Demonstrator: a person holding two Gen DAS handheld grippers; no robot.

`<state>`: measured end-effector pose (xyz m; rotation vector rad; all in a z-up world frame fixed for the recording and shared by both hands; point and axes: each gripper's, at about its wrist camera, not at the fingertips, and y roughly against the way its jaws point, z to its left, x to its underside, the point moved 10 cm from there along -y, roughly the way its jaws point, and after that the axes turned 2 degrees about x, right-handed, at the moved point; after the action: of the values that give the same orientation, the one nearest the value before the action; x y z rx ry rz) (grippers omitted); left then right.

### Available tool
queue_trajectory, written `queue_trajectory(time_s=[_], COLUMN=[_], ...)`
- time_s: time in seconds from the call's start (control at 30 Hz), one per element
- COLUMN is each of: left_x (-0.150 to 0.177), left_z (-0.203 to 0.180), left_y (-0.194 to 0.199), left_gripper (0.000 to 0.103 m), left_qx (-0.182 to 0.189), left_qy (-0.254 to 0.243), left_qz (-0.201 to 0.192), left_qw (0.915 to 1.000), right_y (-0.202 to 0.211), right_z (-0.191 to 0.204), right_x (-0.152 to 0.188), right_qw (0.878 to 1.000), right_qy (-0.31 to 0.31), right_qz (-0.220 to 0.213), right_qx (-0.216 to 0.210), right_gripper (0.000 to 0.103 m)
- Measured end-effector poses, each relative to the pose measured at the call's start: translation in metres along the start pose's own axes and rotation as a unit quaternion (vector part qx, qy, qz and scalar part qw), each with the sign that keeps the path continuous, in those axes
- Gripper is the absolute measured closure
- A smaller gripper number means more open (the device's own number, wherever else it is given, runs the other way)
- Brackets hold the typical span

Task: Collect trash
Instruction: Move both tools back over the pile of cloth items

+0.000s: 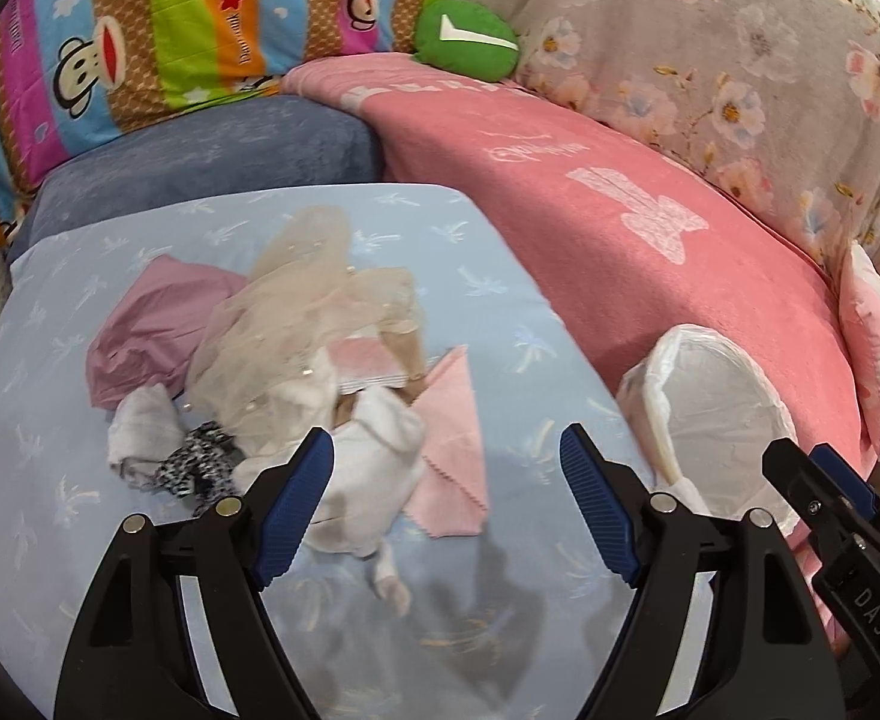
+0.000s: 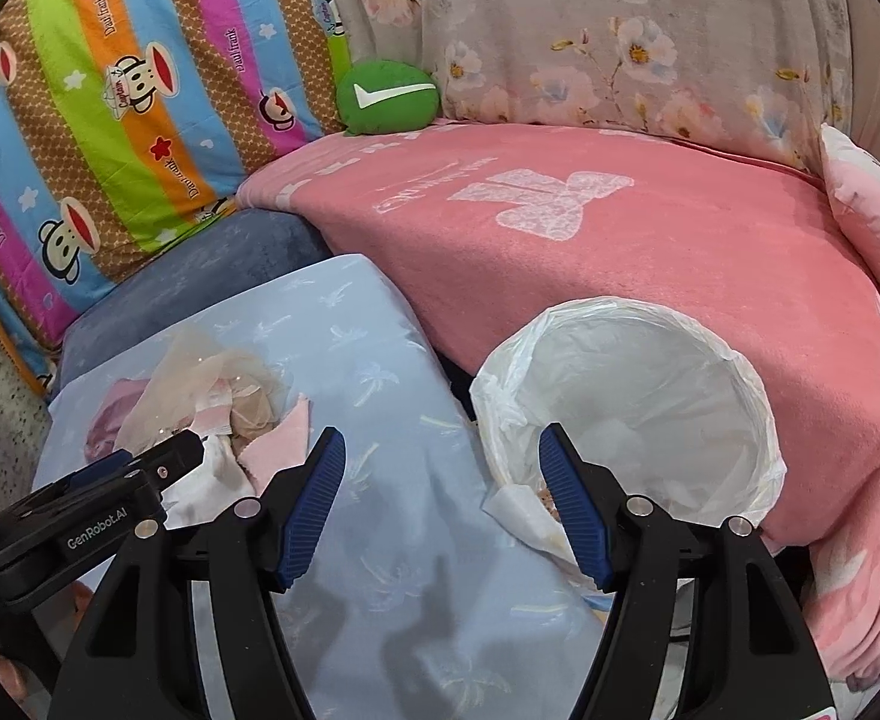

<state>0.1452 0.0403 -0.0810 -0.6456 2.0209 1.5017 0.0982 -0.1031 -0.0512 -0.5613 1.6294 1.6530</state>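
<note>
A pile of scraps (image 1: 296, 372) lies on the light blue cushion (image 1: 481, 276): a mauve cloth (image 1: 158, 324), beige netting (image 1: 314, 276), white cloth (image 1: 374, 456), a pink cloth (image 1: 451, 456) and a black-and-white piece (image 1: 200, 468). The pile also shows in the right wrist view (image 2: 218, 420). A bin lined with a white bag (image 2: 637, 402) stands right of the cushion; it also shows in the left wrist view (image 1: 715, 414). My left gripper (image 1: 445, 510) is open and empty, just in front of the pile. My right gripper (image 2: 442, 510) is open and empty, by the bin's near rim.
A pink blanket (image 2: 619, 264) covers the seat behind the bin. A striped monkey-print pillow (image 2: 128, 108), a green round toy (image 2: 386, 99) and a floral cover (image 2: 619, 36) stand at the back. A dark blue cushion (image 1: 200, 162) lies behind the light blue one.
</note>
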Motion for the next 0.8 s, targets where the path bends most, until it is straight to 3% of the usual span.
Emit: queue_trajectory(time_s=[0.4,0.8], left_x=[0.009,0.022], left_z=[0.084,0.168], left_y=[0.006,-0.002], left_gripper=[0.025,0.024], left_qx=[-0.052,-0.088], left_qy=[0.057,0.140], left_qz=[0.001,0.022], left_qw=[0.9970,0.9859], right_y=[-0.013,-0.046], right_z=[0.064,0.132], right_x=[0.019,0.043], right_qw=[0.998,0.993], right_qy=[0.035,0.063], right_qz=[0.023,0.060], right_qx=[-0.039,-0.081], right_gripper=[0.037,0.037])
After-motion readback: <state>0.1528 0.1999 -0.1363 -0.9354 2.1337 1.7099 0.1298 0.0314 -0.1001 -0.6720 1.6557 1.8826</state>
